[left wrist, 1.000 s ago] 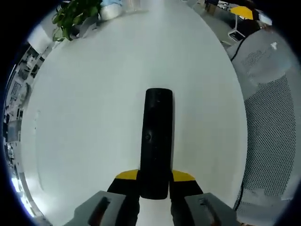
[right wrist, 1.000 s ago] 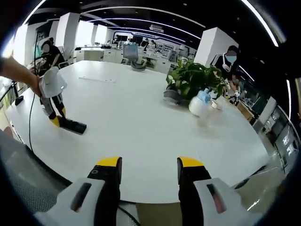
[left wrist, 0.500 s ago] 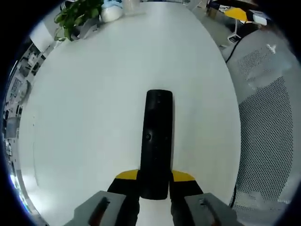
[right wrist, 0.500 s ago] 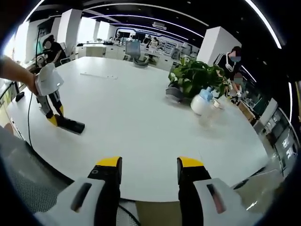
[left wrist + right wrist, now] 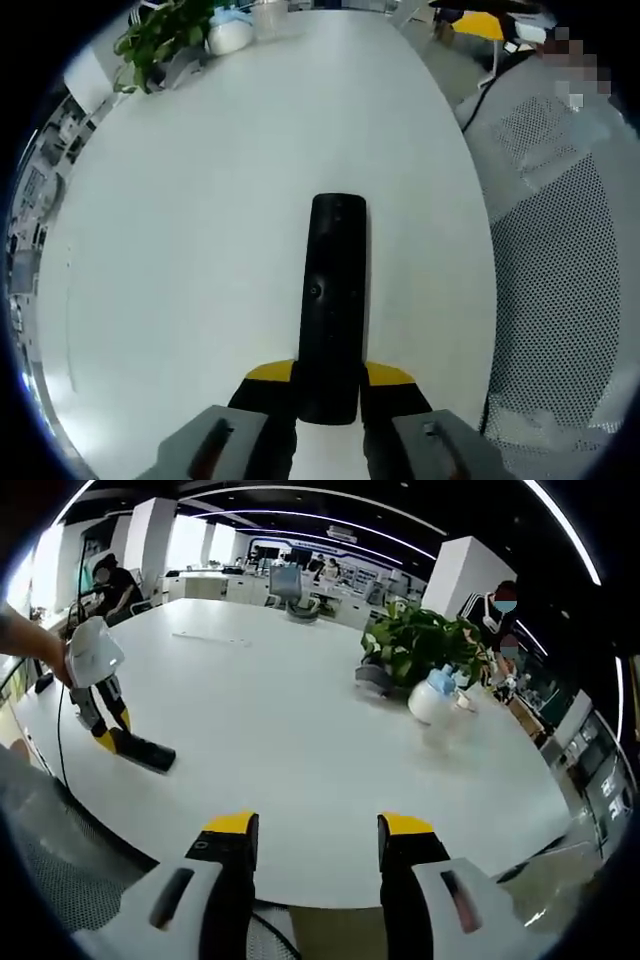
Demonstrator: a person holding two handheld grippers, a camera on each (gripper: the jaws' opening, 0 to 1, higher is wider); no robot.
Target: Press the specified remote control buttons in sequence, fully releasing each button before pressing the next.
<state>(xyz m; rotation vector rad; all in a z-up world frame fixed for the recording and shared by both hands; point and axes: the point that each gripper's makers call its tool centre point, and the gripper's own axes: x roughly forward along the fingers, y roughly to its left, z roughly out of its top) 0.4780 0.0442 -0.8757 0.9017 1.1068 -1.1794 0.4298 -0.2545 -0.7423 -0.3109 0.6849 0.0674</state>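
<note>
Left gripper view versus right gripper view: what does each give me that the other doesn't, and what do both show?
Left gripper view alone: the remote from above along its length, its near end between the left gripper's jaws, and a mesh chair back.

Right gripper view alone: the right gripper open and holding nothing, people at the room's far side, and the left gripper seen from outside, pinning the remote at the table edge.

Both: the white table, the potted plant, the remote.
</note>
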